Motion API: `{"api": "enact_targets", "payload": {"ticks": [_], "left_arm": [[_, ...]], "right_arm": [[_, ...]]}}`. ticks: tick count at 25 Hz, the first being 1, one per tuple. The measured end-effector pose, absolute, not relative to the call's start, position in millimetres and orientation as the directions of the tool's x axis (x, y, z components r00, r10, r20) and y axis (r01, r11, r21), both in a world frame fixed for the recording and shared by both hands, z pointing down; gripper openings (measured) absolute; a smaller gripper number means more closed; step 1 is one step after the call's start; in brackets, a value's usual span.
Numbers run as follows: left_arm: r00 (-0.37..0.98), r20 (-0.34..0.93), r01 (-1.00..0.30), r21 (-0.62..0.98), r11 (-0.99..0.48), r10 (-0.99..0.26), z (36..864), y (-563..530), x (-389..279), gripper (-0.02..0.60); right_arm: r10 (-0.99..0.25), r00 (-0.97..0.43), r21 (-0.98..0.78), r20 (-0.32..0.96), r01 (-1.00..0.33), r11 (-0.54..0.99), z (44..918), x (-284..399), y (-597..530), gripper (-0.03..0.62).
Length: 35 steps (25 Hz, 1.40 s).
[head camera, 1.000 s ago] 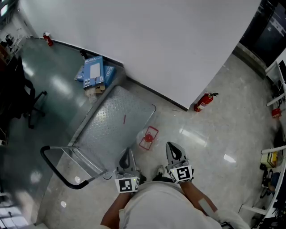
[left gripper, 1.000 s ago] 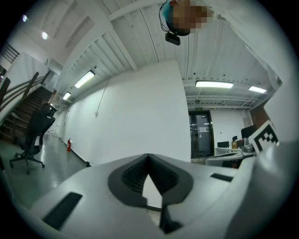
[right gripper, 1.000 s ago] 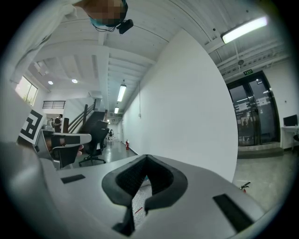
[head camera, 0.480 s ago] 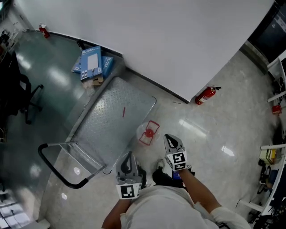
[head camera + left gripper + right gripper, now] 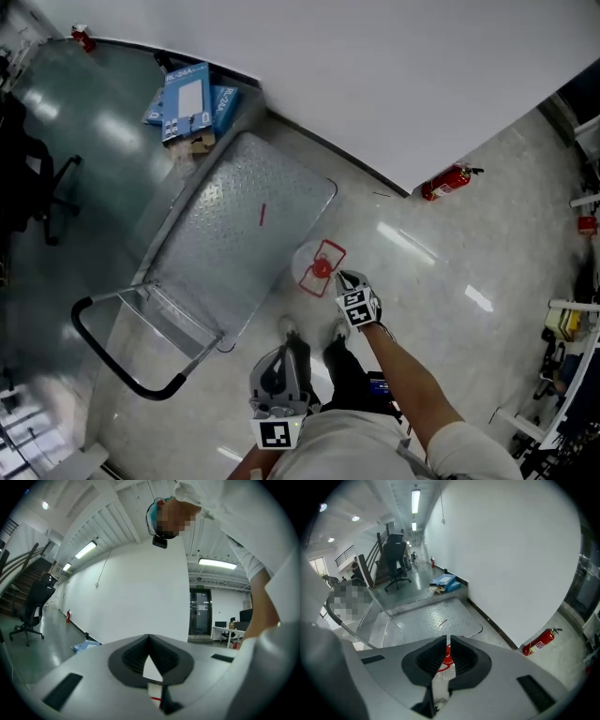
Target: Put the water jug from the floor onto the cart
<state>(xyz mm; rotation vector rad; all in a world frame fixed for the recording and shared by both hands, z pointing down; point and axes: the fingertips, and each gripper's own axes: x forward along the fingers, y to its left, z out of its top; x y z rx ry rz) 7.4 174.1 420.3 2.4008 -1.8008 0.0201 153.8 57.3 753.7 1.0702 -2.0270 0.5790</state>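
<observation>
The clear water jug (image 5: 314,255) with a red cap and red handle stands on the pale floor beside the near corner of the cart (image 5: 234,239), a flat steel deck with a black push handle (image 5: 112,361). My right gripper (image 5: 345,279) is shut and empty. It points steeply down, with its tips just at the jug's right side. In the right gripper view the red cap (image 5: 448,655) shows through the slit of the right gripper (image 5: 444,641). My left gripper (image 5: 280,360) is held level near the person's body, shut and empty; the left gripper (image 5: 149,637) faces the white wall.
A red fire extinguisher (image 5: 447,181) lies by the white wall. Blue boxes (image 5: 185,92) sit at the cart's far end. A black office chair (image 5: 37,178) stands on the green floor to the left. Shelving (image 5: 572,328) lines the right edge. The person's shoes (image 5: 338,330) are close behind the jug.
My right gripper has dropped from near the body, tilted downward and reached out to the jug. The left gripper sank slightly near the body. The head view has shifted.
</observation>
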Motion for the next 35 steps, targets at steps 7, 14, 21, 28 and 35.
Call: {"api": "enact_targets", "payload": {"ticks": [7,14,21,28,35], "left_arm": [[0.262,0.146,-0.962,0.122,-0.245,-0.954,446,161,-11,0.003],[0.25,0.199,-0.965,0.136,-0.226,-0.948,471,161,-23,0.003],[0.238,0.222,-0.966,0.151,-0.208,-0.945,491,159,-33,0.003],[0.216,0.245,-0.971,0.158,-0.181,-0.945,504,159,-46,0.003],[0.218,0.266,-0.969,0.172,-0.177,-0.939,511,157,-42,0.003]], "right_arm": [[-0.36,-0.32,-0.07,0.876,-0.824,0.562,836,140,43,0.066],[-0.225,-0.299,-0.119,0.927,-0.806,0.58,897,130,49,0.21],[-0.173,-0.287,-0.141,0.942,-0.807,0.573,939,124,47,0.264],[-0.131,-0.276,-0.15,0.952,-0.797,0.586,960,119,43,0.29],[-0.107,-0.24,-0.13,0.965,-0.79,0.599,977,121,45,0.29]]}}
